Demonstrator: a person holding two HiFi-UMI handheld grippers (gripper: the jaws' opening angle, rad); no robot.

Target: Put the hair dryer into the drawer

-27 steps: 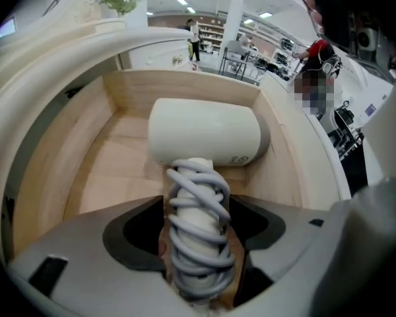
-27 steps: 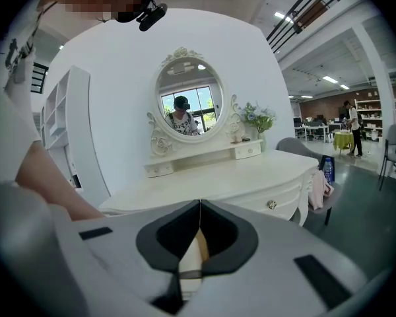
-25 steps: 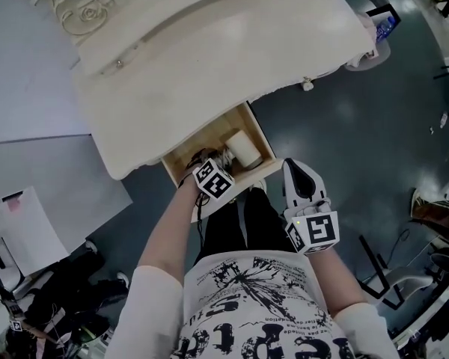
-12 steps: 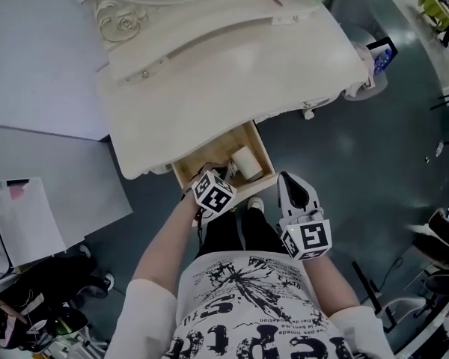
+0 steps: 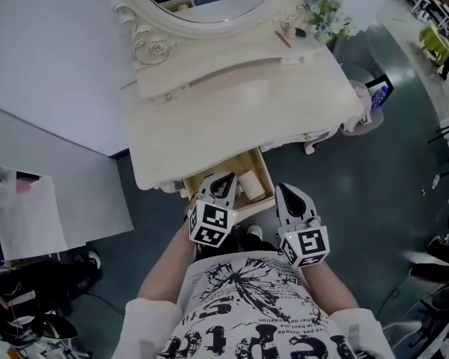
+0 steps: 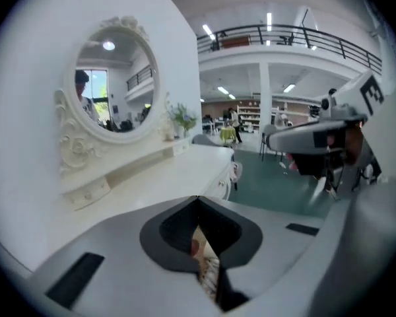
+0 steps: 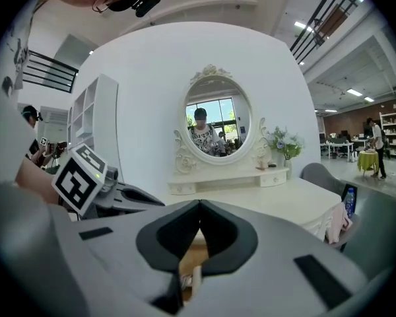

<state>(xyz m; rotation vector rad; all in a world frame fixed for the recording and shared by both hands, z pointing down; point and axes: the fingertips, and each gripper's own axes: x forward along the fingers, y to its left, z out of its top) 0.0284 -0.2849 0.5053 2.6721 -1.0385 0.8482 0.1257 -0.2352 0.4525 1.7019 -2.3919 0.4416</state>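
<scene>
Head view, step: looks to me like the placing part is done. The hair dryer [image 5: 248,182] already lies inside the open drawer [image 5: 268,178], and neither tool touches it.
Head view, tools: your left gripper [image 5: 226,178] hangs over the drawer's front, and your right gripper [image 5: 282,191] is just beside its right corner.
Head view, materials: pale rounded dryer body, bare wood drawer inside, glossy cream dressing table [image 5: 239,111] with carved scrollwork.
Left gripper view, tool: the jaws of your left gripper [image 6: 198,203] are pinched together with nothing between them. The oval mirror [image 6: 115,84] is ahead.
Right gripper view, tool: your right gripper [image 7: 199,207] is the same, tips meeting and empty, with wood showing below.
Next move: probably nudge the drawer front closed with a flat, gentle push.
</scene>
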